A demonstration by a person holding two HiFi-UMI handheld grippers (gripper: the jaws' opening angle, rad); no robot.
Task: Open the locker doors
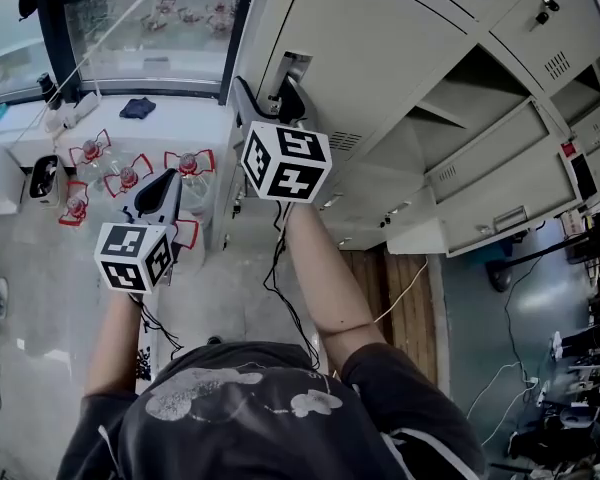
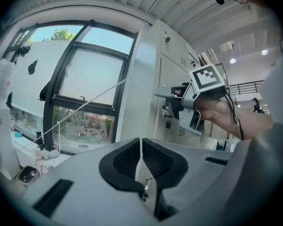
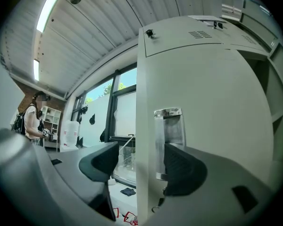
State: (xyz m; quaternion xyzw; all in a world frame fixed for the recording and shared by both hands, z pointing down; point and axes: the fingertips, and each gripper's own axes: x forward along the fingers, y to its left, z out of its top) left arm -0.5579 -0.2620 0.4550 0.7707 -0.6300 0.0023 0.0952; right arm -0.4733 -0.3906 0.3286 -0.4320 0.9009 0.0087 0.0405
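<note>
Locker door (image 3: 212, 107) pale cream-grey, plain; handle (image 3: 169, 140) shiny silver. My left gripper (image 2: 141, 161) grey, pads (image 2: 127, 161) black, ribbed. My right gripper (image 3: 140, 166) grey too, marker cube (image 1: 285, 161) white with black square pattern. Floor boards (image 1: 405, 288) brown wood grain.

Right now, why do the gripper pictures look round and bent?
Left gripper view: a wide-angle lens bows the window, corners go dark. Right gripper view: same bending, and the handle glints. Head view: straighter, evenly lit.

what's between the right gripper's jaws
The edge of the locker door and its chrome handle, between the open jaws of the right gripper; the right gripper view shows it.
</note>
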